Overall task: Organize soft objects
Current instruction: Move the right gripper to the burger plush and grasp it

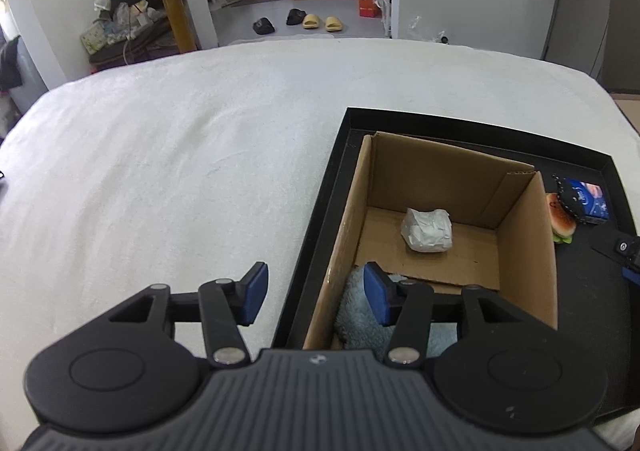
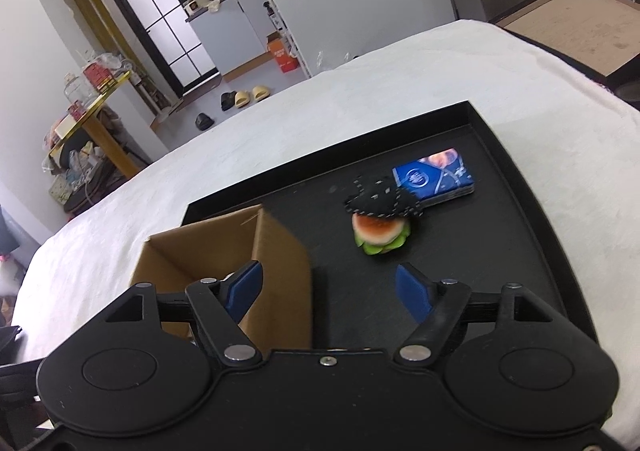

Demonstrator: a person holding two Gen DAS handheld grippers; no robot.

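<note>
2 tools angle downward, both released: left tool point(image 1: 316, 293) over the cardboard box point(image 1: 520, 251) holding a blue towel point(image 1: 360, 319), right tool point(image 2: 328, 291) near the toy burger point(image 2: 380, 235) on the black tray point(image 2: 520, 211).

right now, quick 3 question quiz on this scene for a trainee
1. True or false: the cardboard box stands on the black tray.
2. Which lies inside the box? A) white wad B) burger toy C) blue packet
3. What does the right gripper hold?

Key: 1 true. 2 A; the light blue towel is in there too. 3 nothing, its jaws are open and empty.
</note>
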